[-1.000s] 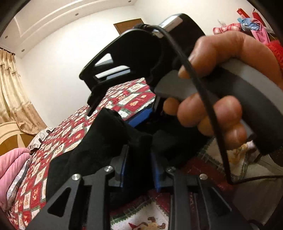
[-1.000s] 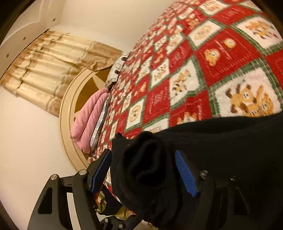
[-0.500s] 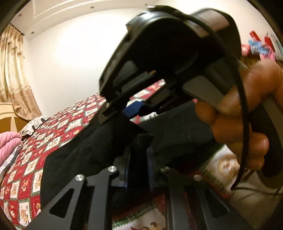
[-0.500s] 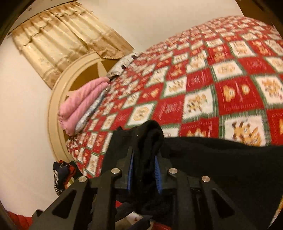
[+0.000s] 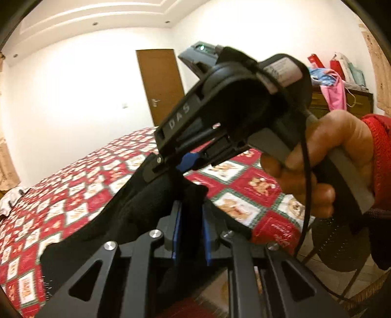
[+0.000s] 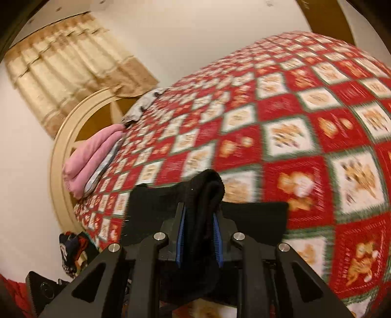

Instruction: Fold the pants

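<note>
Small round ceiling lights (image 5: 94,23) make the room bright and a bit yellow. The right wrist view is smeared with blur, most on the quilt (image 6: 305,127) (its squares look streaky). Both views bend at the edges, with dark corners.

The raised letters "DAS" stand on the black plastic body of the right gripper (image 5: 188,162), seen from the left wrist. A white label above them is too blurred to read.
</note>
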Tool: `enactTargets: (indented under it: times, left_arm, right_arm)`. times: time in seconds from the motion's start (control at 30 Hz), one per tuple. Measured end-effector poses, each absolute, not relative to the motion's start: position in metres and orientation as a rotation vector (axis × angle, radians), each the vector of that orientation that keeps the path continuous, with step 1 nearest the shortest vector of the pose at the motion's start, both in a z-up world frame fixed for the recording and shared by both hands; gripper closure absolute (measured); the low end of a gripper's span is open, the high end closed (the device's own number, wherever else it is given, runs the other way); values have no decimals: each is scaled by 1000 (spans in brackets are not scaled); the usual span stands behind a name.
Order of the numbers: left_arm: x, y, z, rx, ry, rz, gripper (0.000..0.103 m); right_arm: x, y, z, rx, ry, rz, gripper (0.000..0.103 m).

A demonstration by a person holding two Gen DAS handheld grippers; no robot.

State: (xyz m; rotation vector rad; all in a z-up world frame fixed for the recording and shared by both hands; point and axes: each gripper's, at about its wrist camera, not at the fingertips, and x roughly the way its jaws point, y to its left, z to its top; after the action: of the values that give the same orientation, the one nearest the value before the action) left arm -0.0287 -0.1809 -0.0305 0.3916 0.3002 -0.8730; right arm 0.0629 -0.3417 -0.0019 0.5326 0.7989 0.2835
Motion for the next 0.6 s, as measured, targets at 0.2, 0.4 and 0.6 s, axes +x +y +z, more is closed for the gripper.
enactTargets:
  times: [0.2,0.4,0.6]
  left_arm:
    - [-15,-200,-52,377,419,-928,86]
    - [-30,-192,-62,419,504,-970,81]
    - [-7,-133,-21,324,464,-868,41]
  right_arm:
    - [68,-363,-41,532,855,226,82]
    - [63,-378,-60,603,828,242,74]
    - [11,-399,-25,582,716,76,67]
